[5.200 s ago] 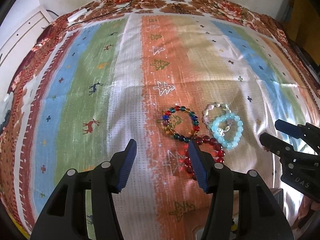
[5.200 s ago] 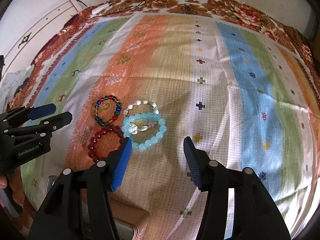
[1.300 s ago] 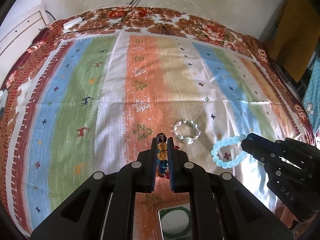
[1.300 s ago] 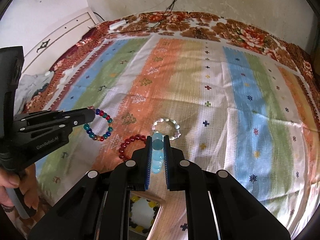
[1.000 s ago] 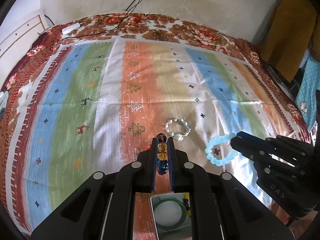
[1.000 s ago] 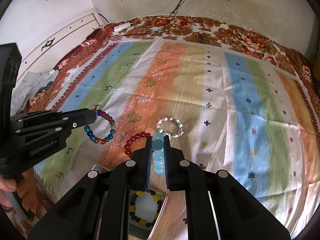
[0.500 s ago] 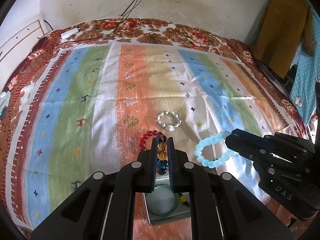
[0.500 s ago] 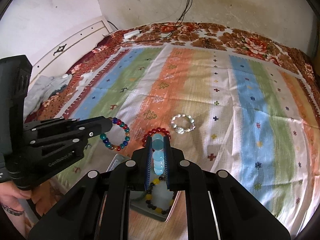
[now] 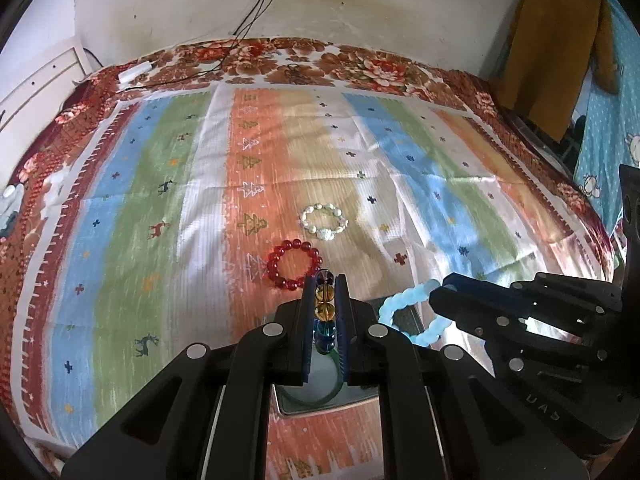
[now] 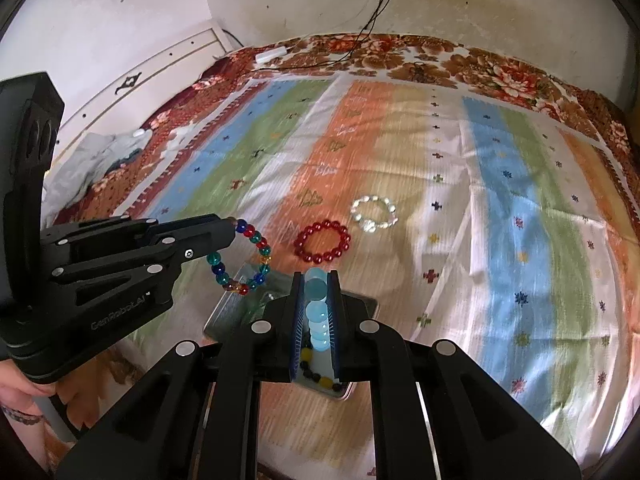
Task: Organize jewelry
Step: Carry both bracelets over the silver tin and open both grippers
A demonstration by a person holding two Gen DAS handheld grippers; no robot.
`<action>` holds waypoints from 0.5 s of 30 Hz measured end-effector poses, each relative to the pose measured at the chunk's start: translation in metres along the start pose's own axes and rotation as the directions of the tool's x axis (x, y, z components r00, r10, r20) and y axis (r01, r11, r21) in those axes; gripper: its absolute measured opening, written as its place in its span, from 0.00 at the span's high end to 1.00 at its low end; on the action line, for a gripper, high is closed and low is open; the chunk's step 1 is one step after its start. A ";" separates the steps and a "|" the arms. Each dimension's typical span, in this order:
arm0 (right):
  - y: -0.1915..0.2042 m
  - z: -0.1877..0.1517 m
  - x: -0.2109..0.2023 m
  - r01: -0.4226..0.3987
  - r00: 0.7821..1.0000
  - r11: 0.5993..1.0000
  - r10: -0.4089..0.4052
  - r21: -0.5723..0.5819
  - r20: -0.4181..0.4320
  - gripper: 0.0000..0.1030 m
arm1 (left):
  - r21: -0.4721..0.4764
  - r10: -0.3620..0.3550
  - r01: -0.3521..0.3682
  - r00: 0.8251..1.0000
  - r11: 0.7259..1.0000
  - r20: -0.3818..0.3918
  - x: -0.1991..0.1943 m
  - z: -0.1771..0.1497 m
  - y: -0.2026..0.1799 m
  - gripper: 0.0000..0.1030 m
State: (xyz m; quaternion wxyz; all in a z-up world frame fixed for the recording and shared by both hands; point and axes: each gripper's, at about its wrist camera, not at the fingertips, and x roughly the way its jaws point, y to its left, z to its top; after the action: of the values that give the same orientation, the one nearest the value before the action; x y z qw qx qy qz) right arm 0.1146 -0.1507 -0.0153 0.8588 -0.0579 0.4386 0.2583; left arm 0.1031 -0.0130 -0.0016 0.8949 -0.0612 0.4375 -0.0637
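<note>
A striped bedspread (image 9: 168, 184) with little deer and trees fills both views, with a floral border at the far edge and a white wall behind. I hold both tools tilted steeply down over its near edge, side by side. My left gripper (image 9: 325, 280) is clamped on the multicoloured bead bracelet (image 10: 240, 258), which hangs as a loop from its tips in the right wrist view. My right gripper (image 10: 317, 276) is pinched on the pale blue bead bracelet (image 9: 412, 312), whose loop dangles in the same way in the left wrist view. Below both sits a shallow metal tray (image 10: 360, 302), mostly hidden by the fingers; a green bangle (image 9: 320, 394) and a black-and-yellow beaded bracelet (image 10: 316, 368) seem to lie in it, though only slivers show. Further out on the orange stripe lie the red bead bracelet (image 9: 294, 264) and, just beyond it and apart, the white pearl-like bracelet (image 9: 324, 224). My left hand (image 10: 18, 384) is cut off at the frame edge.
</note>
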 end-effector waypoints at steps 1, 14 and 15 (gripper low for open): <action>0.001 -0.001 0.001 0.007 1.000 1.000 -0.007 -0.008 -0.002 0.88 | 0.002 0.003 -0.003 1.000 1.000 -0.001 0.000 -0.001 -0.001 0.91; -0.006 -0.005 0.007 0.057 0.998 0.998 -0.057 -0.014 -0.021 0.83 | -0.013 0.039 -0.039 0.999 0.999 0.003 0.002 -0.008 0.002 0.79; -0.007 -0.004 0.006 0.071 0.997 0.997 -0.071 -0.011 -0.017 0.72 | -0.021 0.040 -0.040 0.999 0.999 0.001 0.002 -0.008 0.004 0.79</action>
State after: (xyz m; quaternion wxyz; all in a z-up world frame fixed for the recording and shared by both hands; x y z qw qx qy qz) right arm 0.1180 -0.1562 -0.0234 0.8632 -0.0802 0.4424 0.2295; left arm 0.0988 -0.0095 -0.0089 0.8957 -0.0619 0.4385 -0.0409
